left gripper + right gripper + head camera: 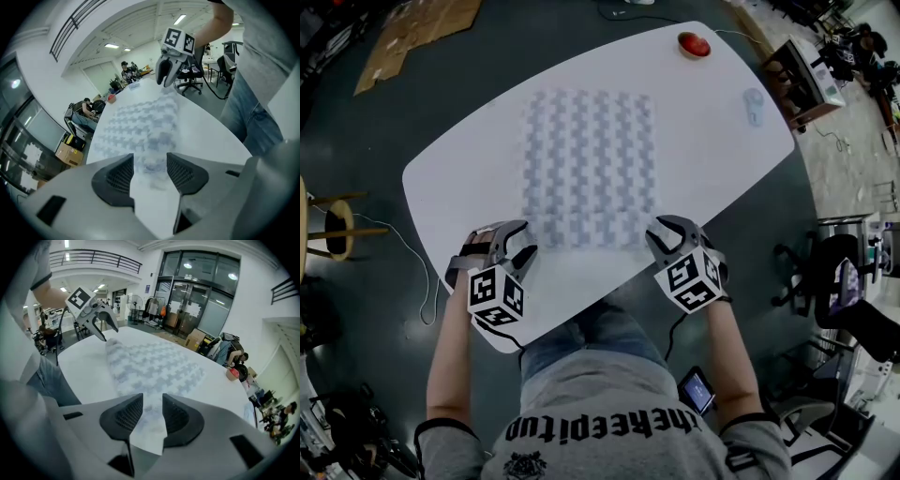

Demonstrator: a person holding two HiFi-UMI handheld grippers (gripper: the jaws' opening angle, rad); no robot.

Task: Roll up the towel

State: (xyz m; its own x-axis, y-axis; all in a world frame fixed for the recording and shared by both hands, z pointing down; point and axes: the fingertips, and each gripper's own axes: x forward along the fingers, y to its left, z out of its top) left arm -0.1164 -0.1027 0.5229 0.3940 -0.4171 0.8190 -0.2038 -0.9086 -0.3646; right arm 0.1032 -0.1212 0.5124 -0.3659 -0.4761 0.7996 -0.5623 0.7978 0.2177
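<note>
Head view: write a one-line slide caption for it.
Left gripper and right gripper, jaws open, at the unrolled towel's near corners.

My white table [450,187] bore a patterned towel [589,169] spread flat and a red round thing [694,44] near its far edge.

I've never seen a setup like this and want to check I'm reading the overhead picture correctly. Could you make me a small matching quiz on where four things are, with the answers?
Things:
1. towel
2. red round thing
3. left gripper
4. right gripper

Places:
A. at the towel's near right corner
B. spread flat across the middle of the table
C. near the table's far edge, beyond the towel
D. at the towel's near left corner

Pairs: 1-B, 2-C, 3-D, 4-A
</note>
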